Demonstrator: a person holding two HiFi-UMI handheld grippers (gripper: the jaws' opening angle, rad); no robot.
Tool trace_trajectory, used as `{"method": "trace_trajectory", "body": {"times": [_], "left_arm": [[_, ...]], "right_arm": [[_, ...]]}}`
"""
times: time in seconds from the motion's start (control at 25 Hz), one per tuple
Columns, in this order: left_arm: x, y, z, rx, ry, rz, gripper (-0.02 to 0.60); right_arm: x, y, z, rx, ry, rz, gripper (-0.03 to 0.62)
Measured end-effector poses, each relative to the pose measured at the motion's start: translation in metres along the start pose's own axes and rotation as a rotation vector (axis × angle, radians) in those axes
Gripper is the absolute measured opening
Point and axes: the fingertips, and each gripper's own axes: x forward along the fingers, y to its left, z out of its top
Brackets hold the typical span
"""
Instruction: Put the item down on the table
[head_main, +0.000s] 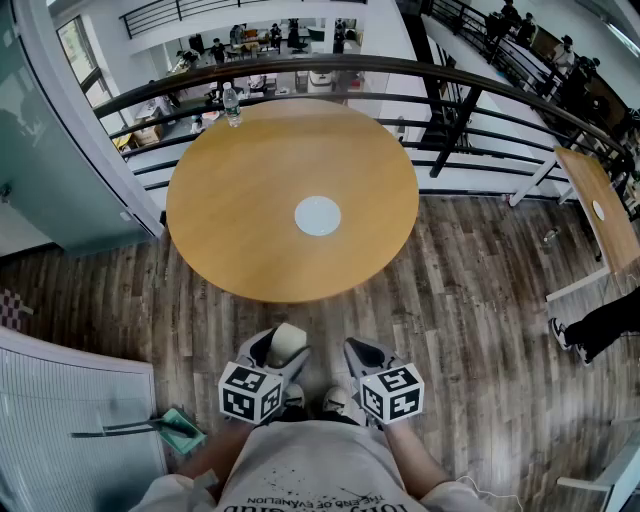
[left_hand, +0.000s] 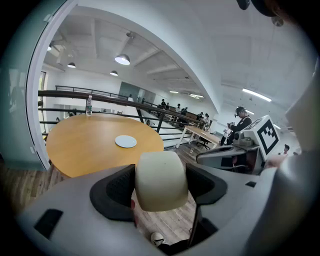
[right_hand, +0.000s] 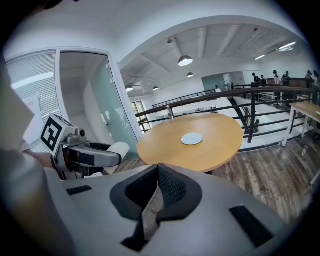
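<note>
Item: cream rounded block (head_main: 287, 341), not yet on the surface (head_main: 230, 230); it is carried above the wooden floor (head_main: 480, 300), short of the near edge.
Left claw: (left_hand: 161, 186) spread wide, both pads pressing the item's sides; the item fills the gap.
Right claw: (right_hand: 156, 186) closed to a narrow slit, nothing between its pads; held beside the left claw, clear of the item.
Reason for hold: the side grip leaves the item's underside free for seating on the surface.
Surface contents: white disc (head_main: 318, 215) at centre; bottle (head_main: 232, 104) at far edge.
Judged placement zone: between near edge and disc.
</note>
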Motion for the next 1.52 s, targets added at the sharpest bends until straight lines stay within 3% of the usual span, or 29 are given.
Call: {"method": "trace_trajectory", "body": {"times": [0.68, 1.52], "left_arm": [[-0.003, -0.006, -0.001, 0.023, 0.015, -0.003, 0.331], [-0.033, 0.031, 0.002, 0.051, 0.004, -0.052, 0.331]], "right_arm": [[-0.004, 0.005, -0.006, -0.001, 0.017, 0.029, 0.026], [0.022, 0.028, 0.007, 0.049, -0.049, -0.062, 0.026]]}}
